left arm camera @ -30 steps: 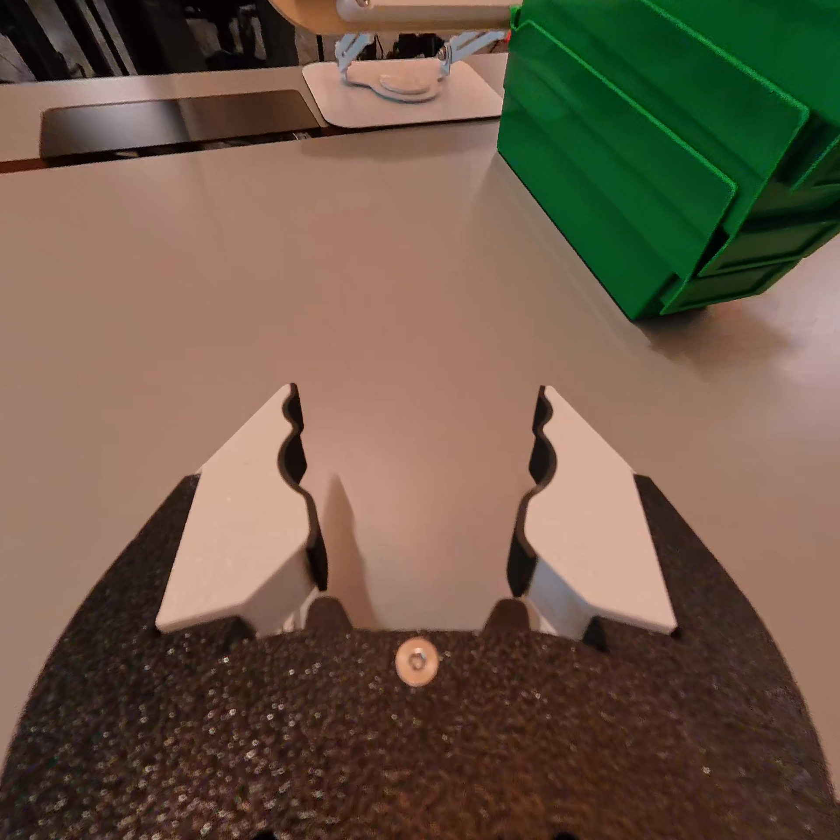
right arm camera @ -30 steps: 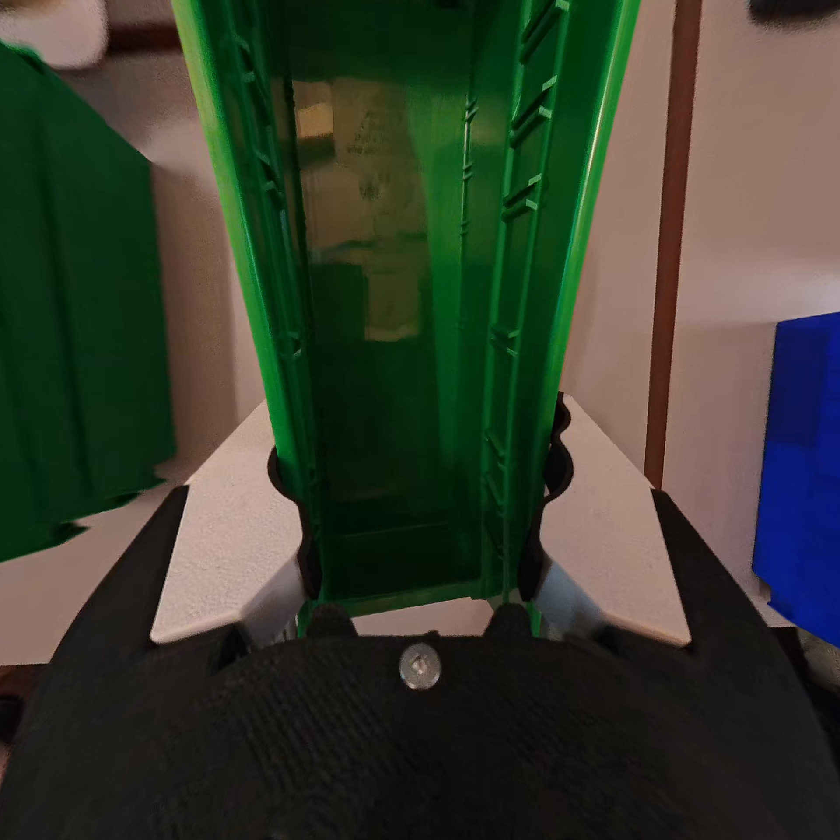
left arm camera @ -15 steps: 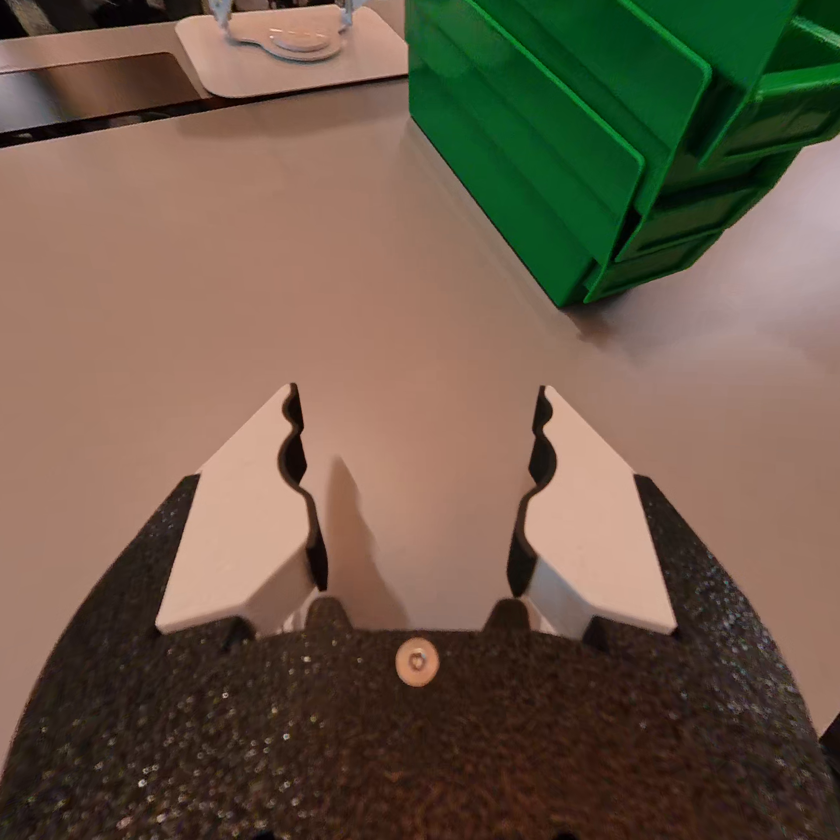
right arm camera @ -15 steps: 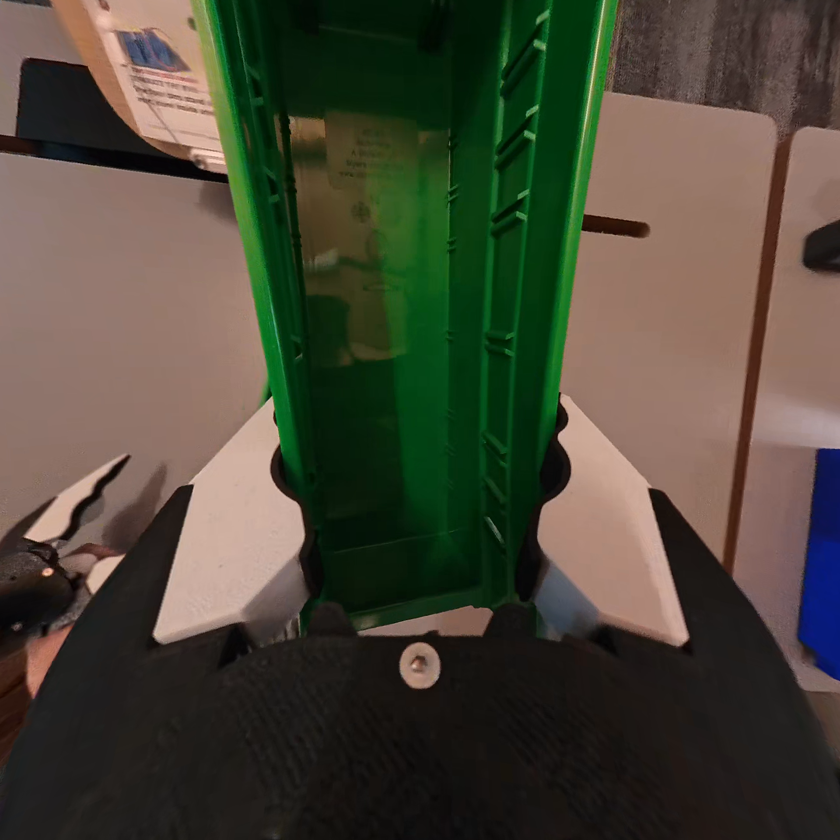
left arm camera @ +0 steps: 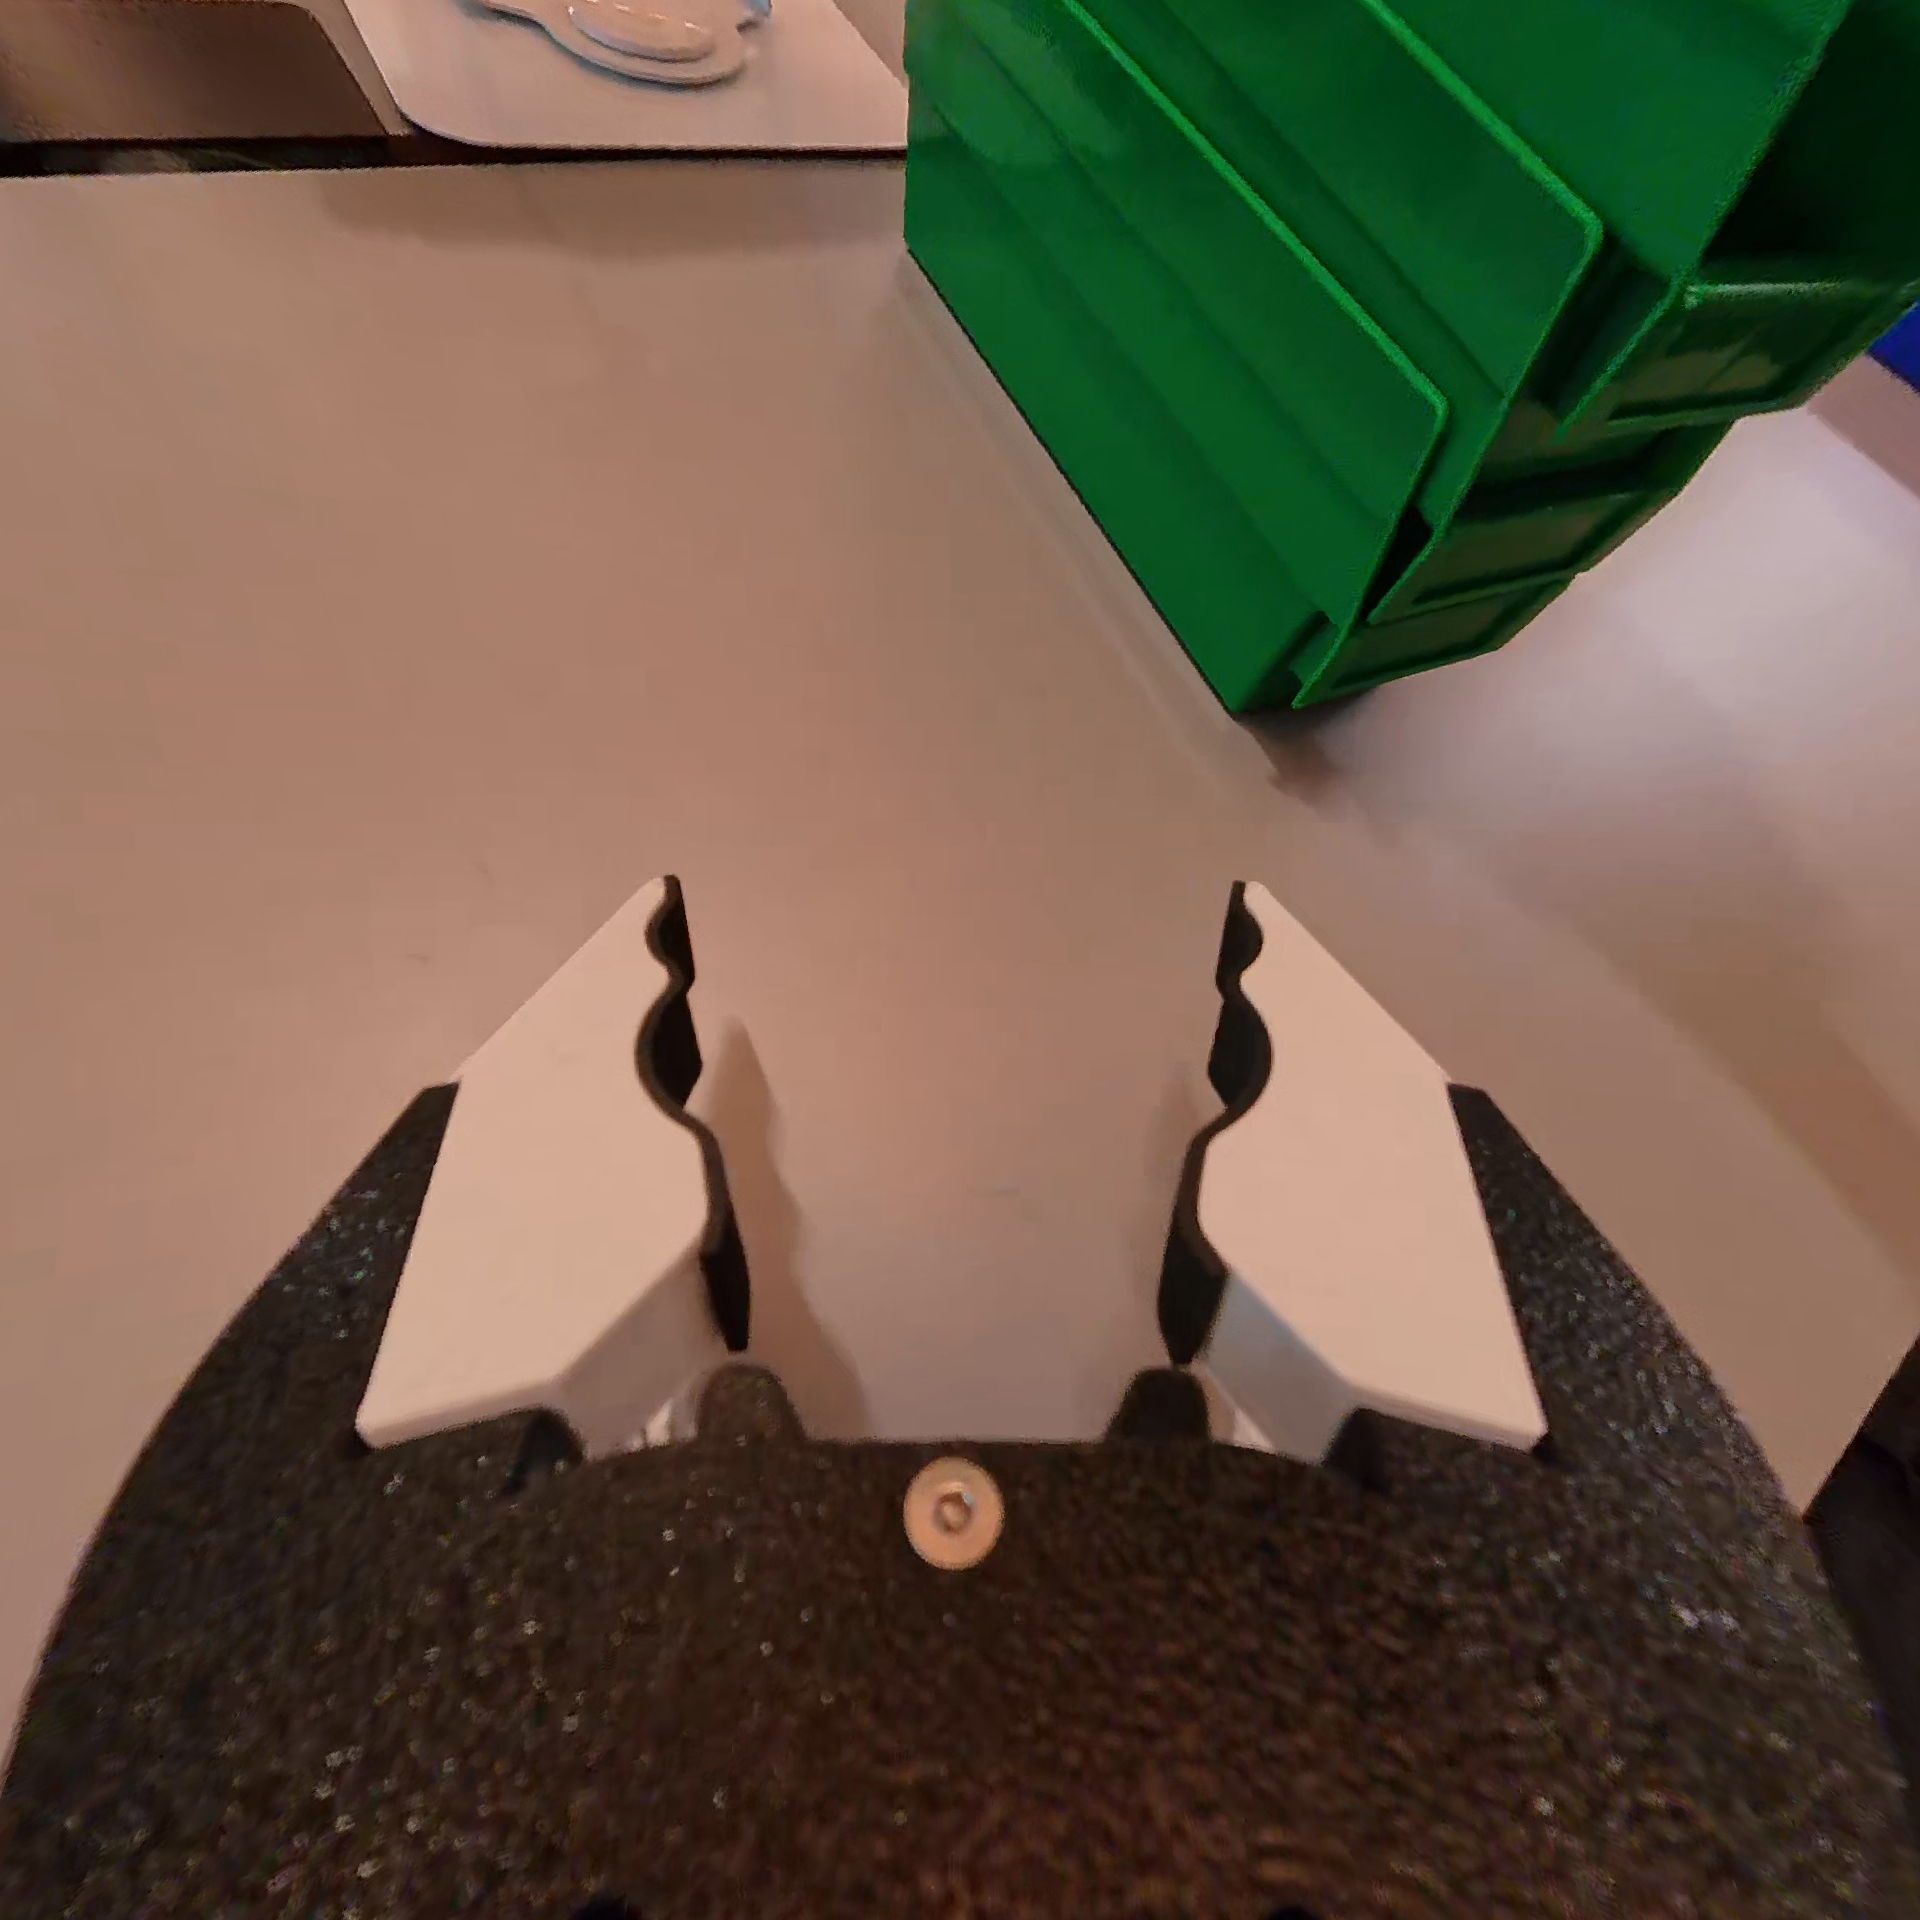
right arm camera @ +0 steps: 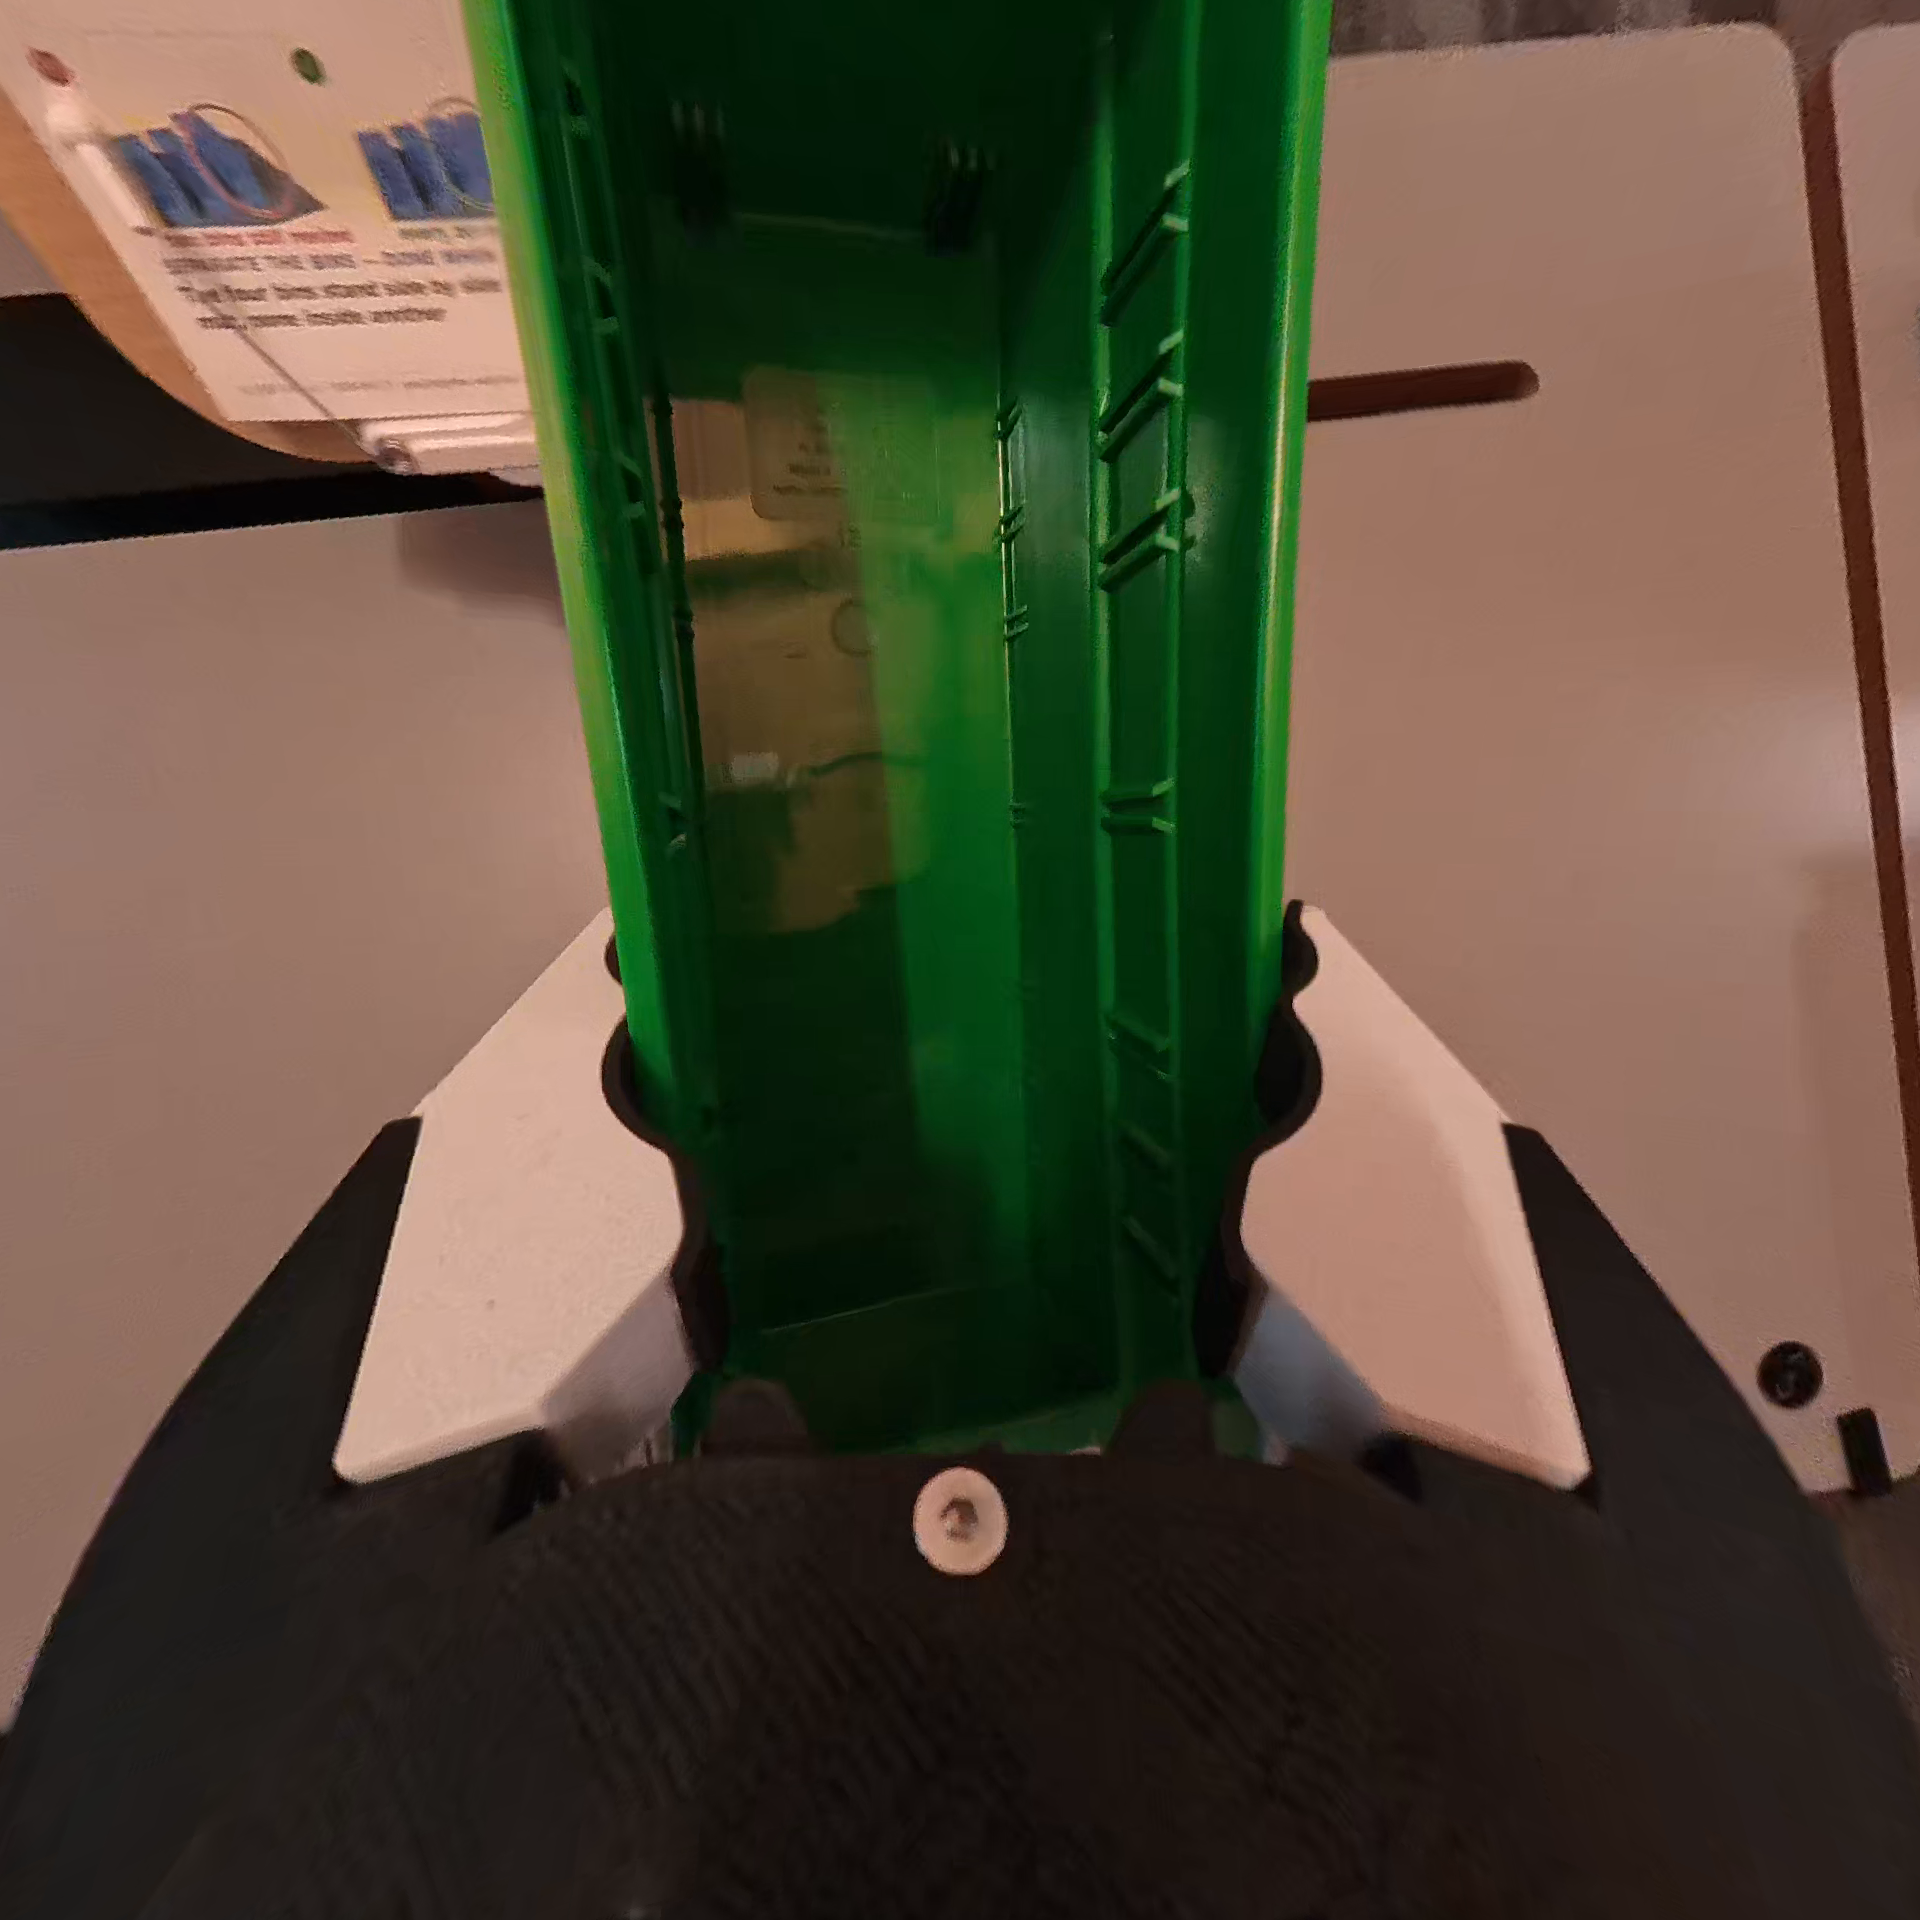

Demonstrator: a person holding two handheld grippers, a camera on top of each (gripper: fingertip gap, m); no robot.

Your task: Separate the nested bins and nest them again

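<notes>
A stack of nested green bins [left arm camera: 1299, 343] stands on the beige table [left arm camera: 416, 582] at the upper right of the left wrist view. My left gripper [left arm camera: 951, 894] is open and empty, low over the table, in front of and to the left of the stack. My right gripper [right arm camera: 956, 914] is shut on a single green bin [right arm camera: 894, 675], its white fingers [right arm camera: 499, 1174] pressing both side walls. I look into the bin's open inside, held up off the table. The stack is not in the right wrist view.
A light pad [left arm camera: 644, 94] with a pale object on it lies at the table's far edge. A printed card on a wooden stand [right arm camera: 291, 270] sits at the upper left of the right wrist view. White table panels with brown seams [right arm camera: 1558, 727] lie beyond. A blue patch [left arm camera: 1896, 353] shows behind the stack.
My left gripper has moved forward and right toward the stack, which now looks larger. My right gripper has swung with its bin away from the stack toward the card; the blue bin left its view.
</notes>
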